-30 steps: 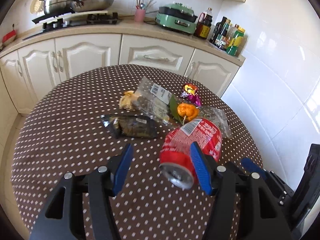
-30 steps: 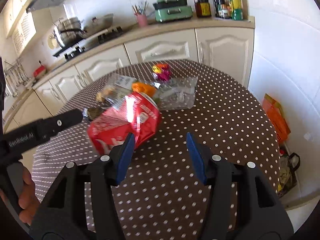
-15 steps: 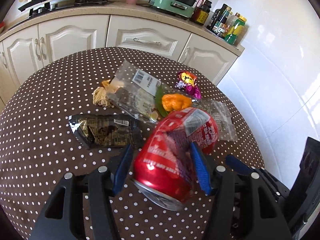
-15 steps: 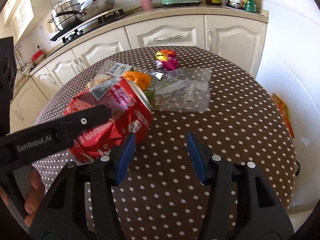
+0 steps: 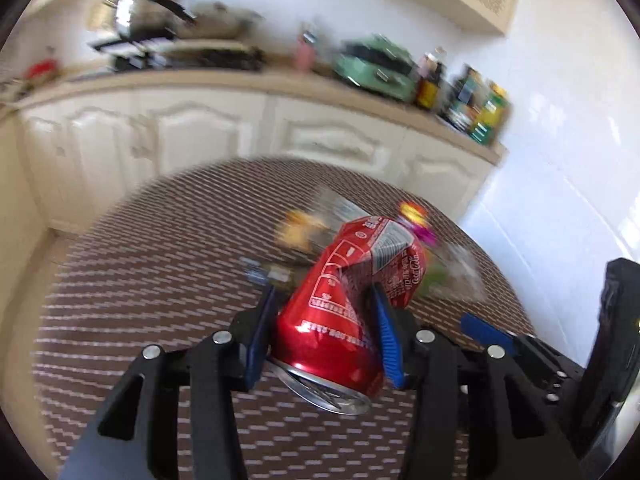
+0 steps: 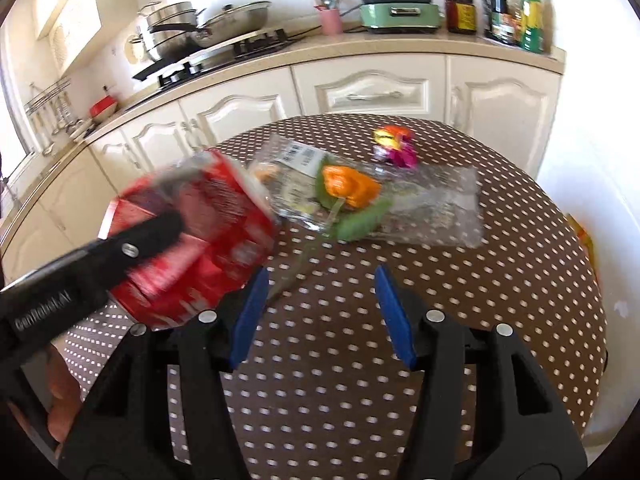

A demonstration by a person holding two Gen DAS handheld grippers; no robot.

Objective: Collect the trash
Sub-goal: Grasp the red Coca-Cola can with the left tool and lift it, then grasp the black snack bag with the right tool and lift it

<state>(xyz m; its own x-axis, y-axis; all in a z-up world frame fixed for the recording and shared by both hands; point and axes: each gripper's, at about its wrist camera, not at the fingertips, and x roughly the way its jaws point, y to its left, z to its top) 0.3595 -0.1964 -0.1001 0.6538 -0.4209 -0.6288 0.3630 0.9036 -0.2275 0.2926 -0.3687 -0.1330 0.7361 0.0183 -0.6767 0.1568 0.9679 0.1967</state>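
Aloft, a crushed red can [image 5: 352, 304] was clamped between the blue pads of the left gripper [image 5: 326, 334], above the near part of the dotted round table [image 6: 520, 280]. Beside it, the right gripper [image 6: 320, 312] was held wide and empty over bare cloth short of the clear wrapper [image 6: 436, 208].

Home kitchen: stove [image 6: 224, 54], pots [image 6: 172, 26], cabinets [image 6: 368, 88].

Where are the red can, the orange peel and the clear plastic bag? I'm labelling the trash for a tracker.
red can [image 5: 340, 312], left wrist view, dented red side wall.
orange peel [image 6: 350, 186], right wrist view, middle of the peel.
clear plastic bag [image 6: 440, 204], right wrist view, crinkled right half.
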